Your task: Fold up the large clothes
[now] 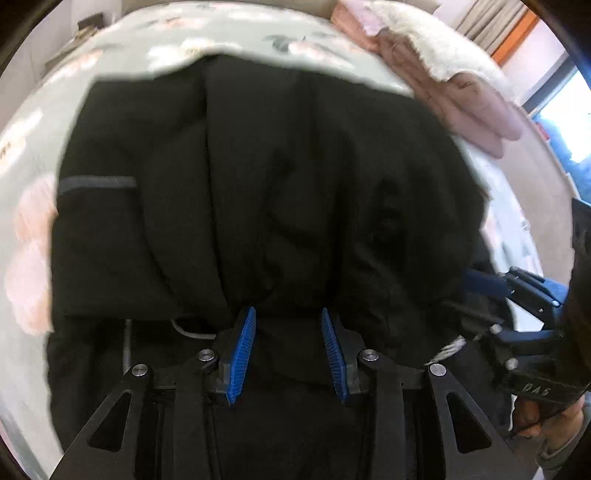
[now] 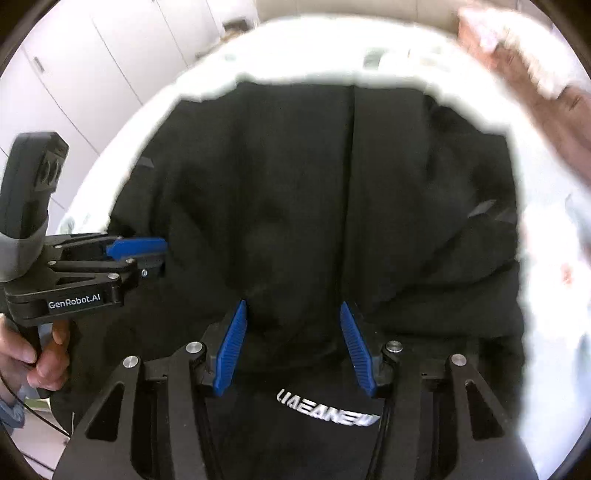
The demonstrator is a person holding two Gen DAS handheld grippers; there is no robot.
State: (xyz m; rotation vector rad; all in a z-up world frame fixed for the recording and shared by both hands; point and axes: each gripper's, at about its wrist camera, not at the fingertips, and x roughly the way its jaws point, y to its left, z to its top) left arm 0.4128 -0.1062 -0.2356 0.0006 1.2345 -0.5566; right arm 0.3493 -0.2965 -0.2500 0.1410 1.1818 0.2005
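A large black garment (image 1: pixel 258 192) lies folded over on a bed and fills both views; it also shows in the right wrist view (image 2: pixel 314 192), with white lettering (image 2: pixel 328 404) near the bottom. My left gripper (image 1: pixel 288 314) has its blue pads (image 1: pixel 243 350) partly apart with bunched black fabric between them. My right gripper (image 2: pixel 291 306) has its pads (image 2: pixel 232 343) wider apart, with fabric between them. Each gripper shows in the other's view: the right one (image 1: pixel 524 295) at the garment's right edge, the left one (image 2: pixel 140 251) at its left edge.
The bed has a pale green floral cover (image 1: pixel 229 33). A pink quilted coat with white fleece lining (image 1: pixel 443 70) lies at the far right of the bed. White cupboards (image 2: pixel 92 55) stand to the left, a window (image 1: pixel 565 122) to the right.
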